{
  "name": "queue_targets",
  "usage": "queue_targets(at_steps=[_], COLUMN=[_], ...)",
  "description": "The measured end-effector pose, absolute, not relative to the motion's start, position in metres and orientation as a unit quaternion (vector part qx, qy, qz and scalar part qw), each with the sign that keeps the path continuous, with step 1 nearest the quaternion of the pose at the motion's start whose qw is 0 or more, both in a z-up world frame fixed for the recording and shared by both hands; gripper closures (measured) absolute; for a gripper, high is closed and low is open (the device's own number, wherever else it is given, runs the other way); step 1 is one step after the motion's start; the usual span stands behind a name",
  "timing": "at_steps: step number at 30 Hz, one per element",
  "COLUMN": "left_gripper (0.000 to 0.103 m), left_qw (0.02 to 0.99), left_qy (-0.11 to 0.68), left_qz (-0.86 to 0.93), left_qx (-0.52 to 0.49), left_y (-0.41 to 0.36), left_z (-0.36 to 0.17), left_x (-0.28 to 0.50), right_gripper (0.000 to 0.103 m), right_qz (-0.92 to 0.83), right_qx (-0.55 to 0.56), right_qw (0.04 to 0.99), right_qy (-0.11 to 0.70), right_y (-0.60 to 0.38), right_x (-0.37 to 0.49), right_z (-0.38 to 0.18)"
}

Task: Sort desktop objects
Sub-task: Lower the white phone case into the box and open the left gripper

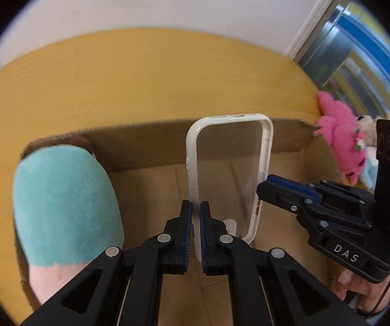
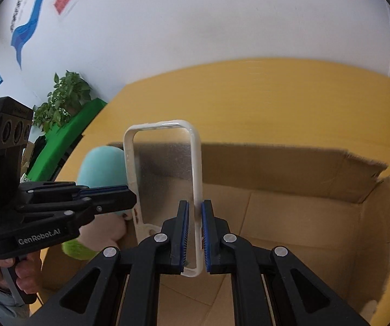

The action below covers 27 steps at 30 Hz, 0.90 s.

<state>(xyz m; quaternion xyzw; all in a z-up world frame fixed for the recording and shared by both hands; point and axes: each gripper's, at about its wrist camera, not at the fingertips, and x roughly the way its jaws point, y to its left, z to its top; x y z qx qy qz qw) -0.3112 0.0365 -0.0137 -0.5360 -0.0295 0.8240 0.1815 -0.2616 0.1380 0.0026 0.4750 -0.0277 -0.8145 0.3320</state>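
Observation:
A clear phone case with a white rim is held above an open cardboard box. My left gripper is shut on the case's left rim. My right gripper is shut on its right rim. Each gripper also shows in the other view: the right one at the case's right side, the left one at its left side. A teal and pink plush toy lies in the box's left part and also shows in the right wrist view.
The box stands on a yellow table and its bare floor shows under the case. Pink and other plush toys lie to the right of the box. A green bench and a potted plant stand by the wall.

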Motion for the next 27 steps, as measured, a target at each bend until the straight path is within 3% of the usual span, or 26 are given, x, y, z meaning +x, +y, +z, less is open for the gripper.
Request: queue_targets(at_steps=[9,19,20,21,23,26,27], left_gripper=[0.098,0.098,0.098,0.098,0.098,0.092,0.085], left_qw=[0.143,0.115,0.113,0.115,0.114,0.129,0.137], left_qy=[-0.002,-0.012,-0.013,-0.015,-0.011,-0.011,-0.015], left_qz=[0.803,0.803,0.807,0.812,0.830,0.864,0.876], left_qx=[-0.579,-0.585,-0.580,-0.572,-0.546,-0.487,-0.461], left_y=[0.045,0.033,0.032,0.030,0.027,0.016,0.012], left_z=[-0.044,-0.048,-0.042,-0.034,-0.009,0.038,0.057], left_x=[-0.327,-0.331,-0.329,-0.325,-0.310,-0.274,-0.255], right_gripper=[0.094,0.091,0.079,0.058,0.035,0.024,0.019], right_qz=[-0.780,-0.774,-0.777,-0.782,-0.801,-0.825,-0.831], right_qx=[0.537,0.551,0.547,0.543,0.521,0.482,0.470], right_qw=[0.320,0.311,0.309,0.305,0.296,0.295,0.296], right_qy=[-0.037,-0.040,-0.035,-0.029,-0.011,0.012,0.018], right_y=[0.124,0.106,0.106,0.109,0.115,0.125,0.127], right_x=[-0.281,-0.280,-0.278,-0.275,-0.263,-0.234,-0.224], right_z=[-0.057,-0.070,-0.064,-0.058,-0.035,0.006,0.020])
